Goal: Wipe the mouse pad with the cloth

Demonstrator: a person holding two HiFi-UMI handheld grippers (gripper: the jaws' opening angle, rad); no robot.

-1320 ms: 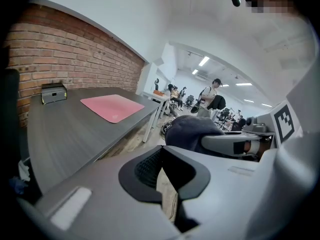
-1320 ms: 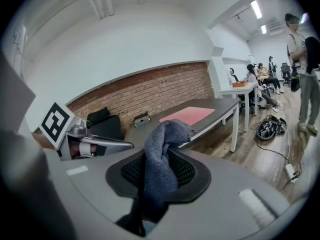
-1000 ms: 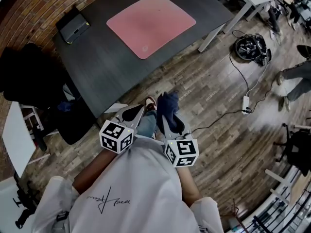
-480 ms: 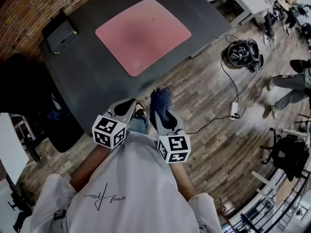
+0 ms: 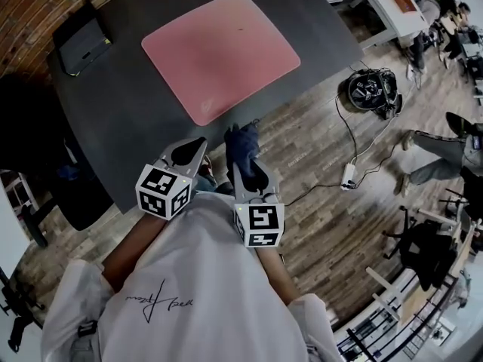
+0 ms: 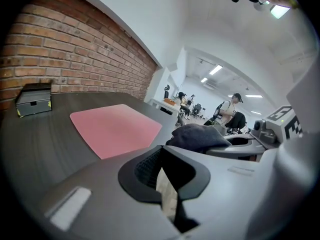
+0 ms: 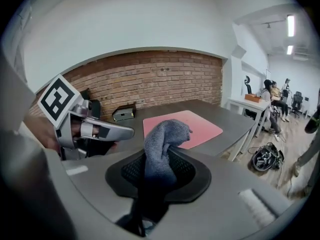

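**While both grippers hang at the table's near edge, the cloth sits in the right one**

Forearms bent and held close in front of the white shirt, side by side, both tools aimed at the dark table.

Left gripper: jaws drawn nearly together, only a thin slit of floor showing between the pads, nothing in it. Its tip is about level with the table's near edge.

Right gripper: clenched on the cloth, a dark blue-grey wad standing up out of the jaws and flopping over at the top. It is just short of the near edge, over the wood floor. The two tools are just beside each other, not touching.

Mouse pad: pink, flat on the table, one corner close to the near edge. The cloth is near that corner but not on it; the table edge lies between them.

Black box: at the table's far left corner, against the brick wall, well apart from the pad.

Hard to make out:
- Both hands are hidden under the marker cubes and gripper bodies.
- The cloth's lower end is lost inside the jaws.
- The table's far edge is cut off at the top of the head view.
- Height of the cloth above the floor can't be judged.
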